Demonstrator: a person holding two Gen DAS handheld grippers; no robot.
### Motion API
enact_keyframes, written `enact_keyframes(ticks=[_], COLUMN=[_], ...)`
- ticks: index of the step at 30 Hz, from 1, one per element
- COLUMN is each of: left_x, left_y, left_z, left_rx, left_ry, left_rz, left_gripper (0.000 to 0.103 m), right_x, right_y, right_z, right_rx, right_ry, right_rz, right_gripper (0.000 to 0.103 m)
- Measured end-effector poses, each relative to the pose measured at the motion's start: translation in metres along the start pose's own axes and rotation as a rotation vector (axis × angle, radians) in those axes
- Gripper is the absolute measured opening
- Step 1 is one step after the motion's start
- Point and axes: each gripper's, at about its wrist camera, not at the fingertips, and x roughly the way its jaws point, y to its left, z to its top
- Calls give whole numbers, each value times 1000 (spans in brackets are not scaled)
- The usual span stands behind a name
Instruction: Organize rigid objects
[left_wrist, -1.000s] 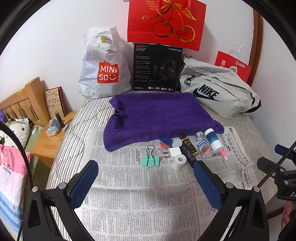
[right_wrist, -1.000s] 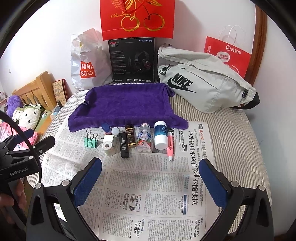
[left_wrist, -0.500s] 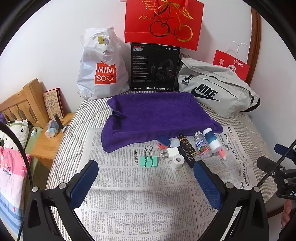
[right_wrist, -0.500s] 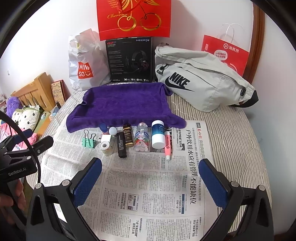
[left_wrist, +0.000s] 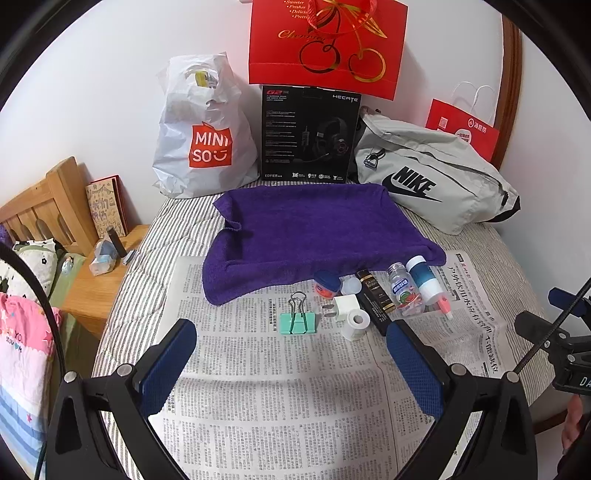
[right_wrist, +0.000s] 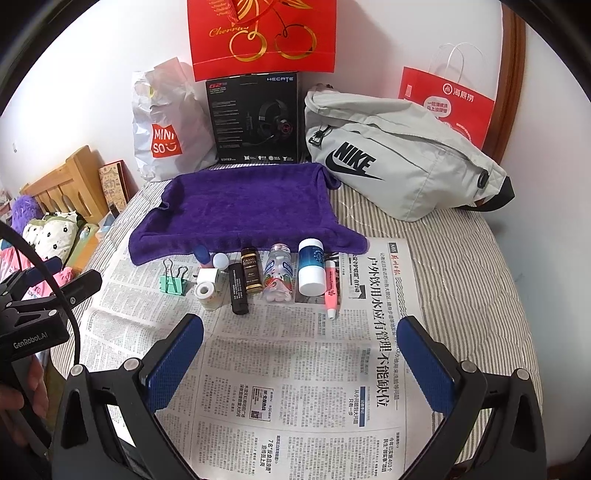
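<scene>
A row of small items lies on newspaper (right_wrist: 295, 369) in front of a purple towel (right_wrist: 243, 210): a green binder clip (right_wrist: 171, 282), a white tape roll (right_wrist: 204, 293), a white plug adapter (left_wrist: 345, 306), a black tube (right_wrist: 237, 288), a dark bottle (right_wrist: 252, 273), a clear bottle (right_wrist: 279, 275), a blue-and-white bottle (right_wrist: 311, 267) and a pink marker (right_wrist: 330, 291). My left gripper (left_wrist: 291, 363) is open, hovering short of the clip (left_wrist: 297, 321). My right gripper (right_wrist: 301, 356) is open too, short of the bottles. Neither holds anything.
Behind the towel (left_wrist: 317, 229) stand a white Miniso bag (left_wrist: 201, 136), a black headset box (left_wrist: 308, 134), a grey Nike bag (left_wrist: 436, 177) and red gift bags (left_wrist: 325, 40). A wooden nightstand (left_wrist: 99, 280) and headboard are left of the striped bed.
Both views have drifted slightly, with the items shifting a little in frame as the grippers ease toward the row. Nothing has been grasped or moved.
</scene>
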Motion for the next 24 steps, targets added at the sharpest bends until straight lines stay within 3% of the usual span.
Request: enact_keyframes(ticks=[11,24], left_x=[11,72], left_y=[5,27], left_z=[-2,-19], left_rx=[4,-24], left_ry=[17,113], left_rz=[11,43], left_gripper=[103,103], right_x=[6,42], right_y=[-2,-20], right_z=[-1,-5], right_rx=[1,16], right_ry=[11,61], right_rz=[-2,-6], right_gripper=[103,103])
